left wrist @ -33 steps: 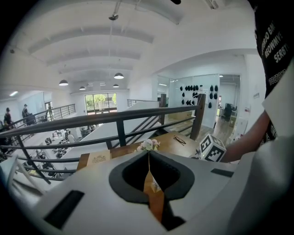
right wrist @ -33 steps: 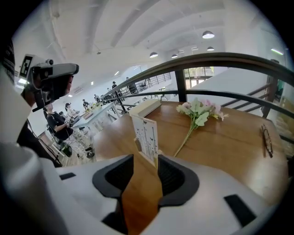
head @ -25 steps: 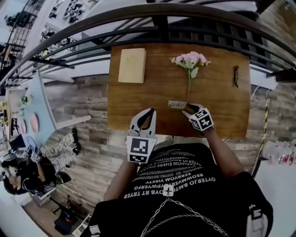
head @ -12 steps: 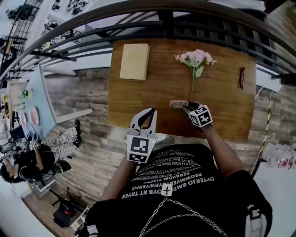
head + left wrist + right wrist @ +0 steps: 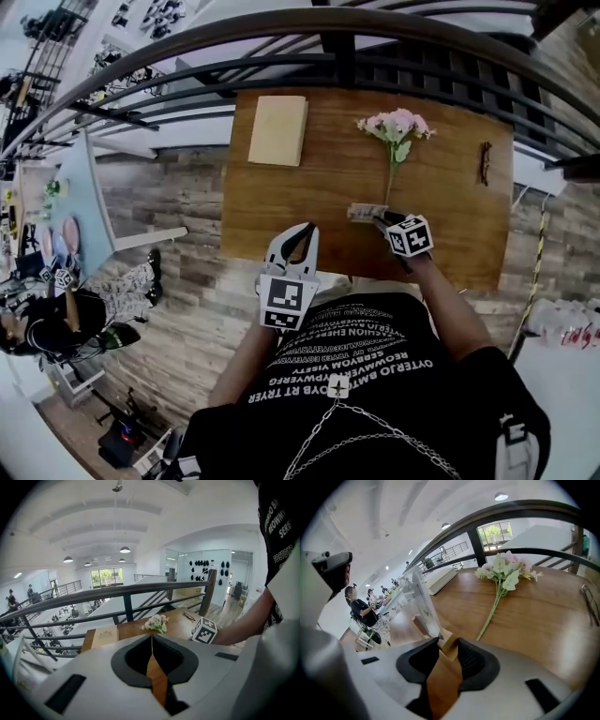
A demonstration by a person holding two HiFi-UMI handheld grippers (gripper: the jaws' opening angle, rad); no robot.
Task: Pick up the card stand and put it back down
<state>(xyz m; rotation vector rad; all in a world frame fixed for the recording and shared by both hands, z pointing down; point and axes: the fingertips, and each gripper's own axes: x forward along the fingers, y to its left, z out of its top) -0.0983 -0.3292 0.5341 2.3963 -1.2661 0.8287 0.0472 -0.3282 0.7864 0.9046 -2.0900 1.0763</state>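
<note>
- On the table (image 5: pixel 272 211), near its front edge, the card stand (image 5: pixel 361 213) is seen – a clear sheet in a wooden base, just below the stem end of the flower (image 5: pixel 394 127).
- At the card stand's right end the right gripper (image 5: pixel 384 218) is held; its jaws have just been closing, and the wooden base is caught between them, pressed from both sides.
- From the right gripper view the clear sheet of the card stand (image 5: pixel 419 602) is shown leaning left, rising out of the right gripper (image 5: pixel 444 645).
- Over the table's front edge, well left of the card stand, the left gripper (image 5: pixel 302 228) is held – its jaws are closed on nothing.
- At the back left a booklet (image 5: pixel 277 130) is laid flat; at the far right, glasses (image 5: pixel 485 162).
</note>
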